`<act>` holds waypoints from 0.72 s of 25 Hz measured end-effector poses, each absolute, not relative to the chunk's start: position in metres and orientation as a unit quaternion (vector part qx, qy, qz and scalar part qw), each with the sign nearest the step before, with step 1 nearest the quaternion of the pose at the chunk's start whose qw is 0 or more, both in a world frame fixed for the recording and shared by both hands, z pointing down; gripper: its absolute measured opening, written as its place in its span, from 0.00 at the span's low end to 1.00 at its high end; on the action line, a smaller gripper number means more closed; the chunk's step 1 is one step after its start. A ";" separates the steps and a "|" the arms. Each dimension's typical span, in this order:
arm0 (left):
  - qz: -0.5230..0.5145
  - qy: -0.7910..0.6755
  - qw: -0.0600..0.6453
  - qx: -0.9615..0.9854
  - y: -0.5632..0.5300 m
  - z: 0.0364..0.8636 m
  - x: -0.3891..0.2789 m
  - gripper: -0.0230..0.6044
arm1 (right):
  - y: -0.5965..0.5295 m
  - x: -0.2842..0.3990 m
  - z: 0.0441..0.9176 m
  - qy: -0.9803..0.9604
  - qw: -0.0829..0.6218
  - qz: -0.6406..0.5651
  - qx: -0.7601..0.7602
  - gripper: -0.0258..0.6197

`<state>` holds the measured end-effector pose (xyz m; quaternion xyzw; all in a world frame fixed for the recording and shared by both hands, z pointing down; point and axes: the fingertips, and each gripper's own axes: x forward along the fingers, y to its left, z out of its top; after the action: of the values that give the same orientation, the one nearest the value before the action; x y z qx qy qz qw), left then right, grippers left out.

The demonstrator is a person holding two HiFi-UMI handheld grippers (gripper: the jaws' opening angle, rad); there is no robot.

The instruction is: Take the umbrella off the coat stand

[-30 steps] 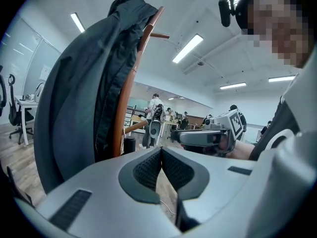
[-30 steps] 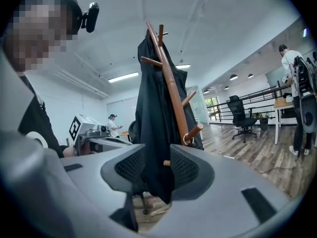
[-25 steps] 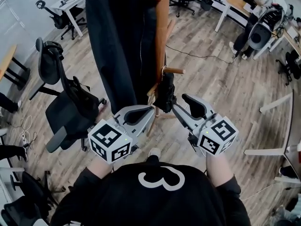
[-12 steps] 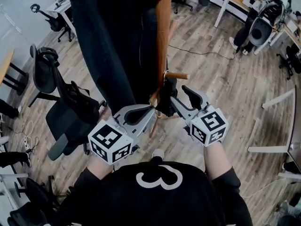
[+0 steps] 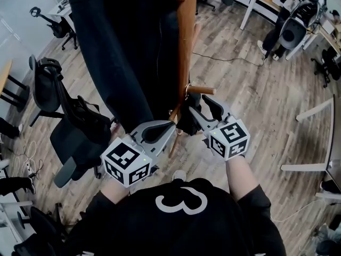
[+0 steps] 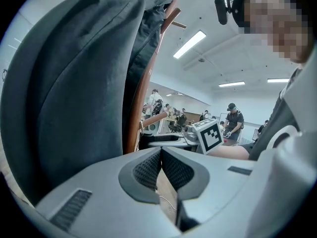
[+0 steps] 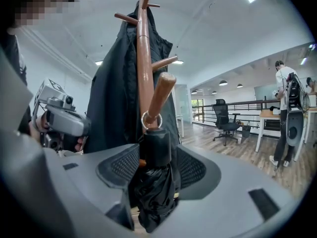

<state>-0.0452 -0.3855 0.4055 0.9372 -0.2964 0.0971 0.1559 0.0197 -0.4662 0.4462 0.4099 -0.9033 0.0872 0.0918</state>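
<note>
Far left, an office chair [image 5: 74, 127] stands on the wood floor, well apart from the work. Next comes a long dark coat [image 5: 122, 52], hanging from the coat stand [image 5: 184, 47] and filling the space beside my left tongs [image 5: 169, 126]. Those tongs are pressed together with nothing between them. I hold them low, near the pole, which I judge keeps them out of the way and ready to help.

The umbrella [image 7: 153, 182] is black and folded. It hangs upright by a metal ring [image 7: 150, 119] from a low peg [image 7: 161, 94] on the stand. My right tongs [image 7: 156, 162] are spread wide and have just been opening, with the umbrella's top between the two pads. I cannot see either pad pressing on it, so the peg carries its weight.

The peg slopes upward, so I judge the ring must rise along it and clear the tip. The pole stands close behind, and the coat is just beside the umbrella and could snag.

Far right, another chair [image 7: 225, 120] and a standing person [image 7: 283, 108] are well apart.
</note>
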 end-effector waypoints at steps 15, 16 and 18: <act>0.097 -0.294 0.157 0.938 -0.388 0.408 -0.042 0.06 | -0.475 0.011 0.455 -0.903 0.093 0.085 0.411 0.38; 0.097 -0.294 0.156 0.938 -0.389 0.408 -0.043 0.06 | -0.475 0.010 0.456 -0.902 0.092 0.085 0.413 0.38; 0.098 -0.294 0.156 0.938 -0.389 0.408 -0.045 0.06 | -0.477 0.010 0.457 -0.900 0.091 0.082 0.417 0.38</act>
<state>-0.0446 -0.3891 0.4075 0.9379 -0.2941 0.0981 0.1557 0.0099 -0.4769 0.4566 0.4175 -0.9004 0.0824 0.0911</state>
